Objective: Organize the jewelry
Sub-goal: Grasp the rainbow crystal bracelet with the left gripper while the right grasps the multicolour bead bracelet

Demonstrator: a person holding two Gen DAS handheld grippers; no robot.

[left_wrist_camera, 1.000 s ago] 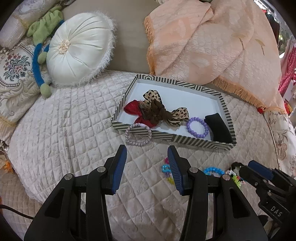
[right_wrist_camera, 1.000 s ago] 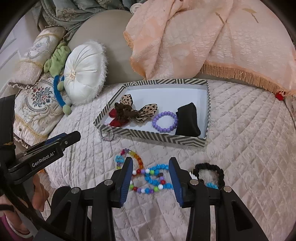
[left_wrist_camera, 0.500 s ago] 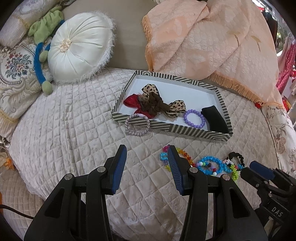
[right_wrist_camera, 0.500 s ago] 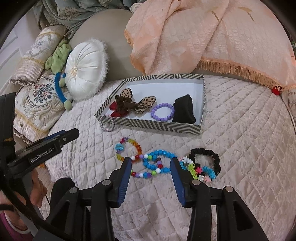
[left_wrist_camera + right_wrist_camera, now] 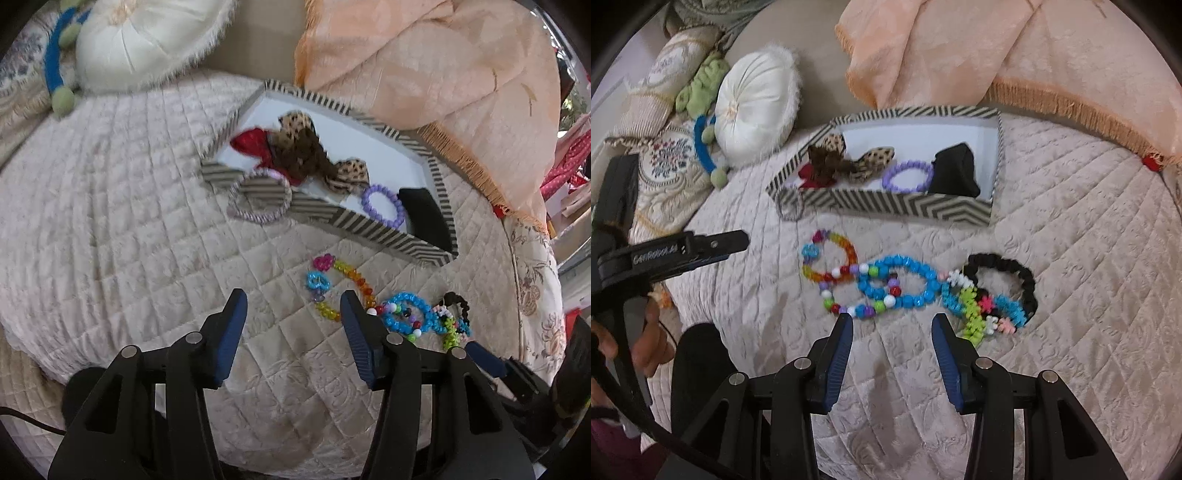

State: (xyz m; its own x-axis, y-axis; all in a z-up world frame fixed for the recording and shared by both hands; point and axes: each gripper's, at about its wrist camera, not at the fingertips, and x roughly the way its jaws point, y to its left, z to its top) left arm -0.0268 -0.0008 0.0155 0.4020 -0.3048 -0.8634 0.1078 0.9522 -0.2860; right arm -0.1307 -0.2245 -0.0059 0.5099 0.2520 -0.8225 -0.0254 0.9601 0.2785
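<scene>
A striped tray (image 5: pixel 934 210) sits on the quilted bedspread (image 5: pixel 1089 258), and everything else is placed from it. Inside the tray lie a leopard-print bow (image 5: pixel 875 158) with a red bow (image 5: pixel 251 142) at its left end, a purple bead bracelet (image 5: pixel 907 175) to their right, and a black pouch (image 5: pixel 955 171) against the right wall. A pale pink bracelet (image 5: pixel 258 199) leans on the tray's front wall near its left corner. In front of the tray, on the bedspread, lies a row of loose pieces: a rainbow bead bracelet (image 5: pixel 831 258) to the left, a blue bead bracelet (image 5: pixel 901 280) crossing a mixed-color bead strand (image 5: pixel 857 306) in the middle, and a black scrunchie (image 5: pixel 1008 273) over a spiky colored bracelet (image 5: pixel 979 306) to the right. The left gripper (image 5: pixel 293 306) hangs spread apart and empty above the bedspread in front of the tray, just left of the rainbow bracelet. The right gripper (image 5: pixel 892 325) is also spread apart and empty, just on the near side of the blue bracelet. Behind the tray are a peach blanket (image 5: pixel 997 55) and a white round pillow (image 5: pixel 753 107).
</scene>
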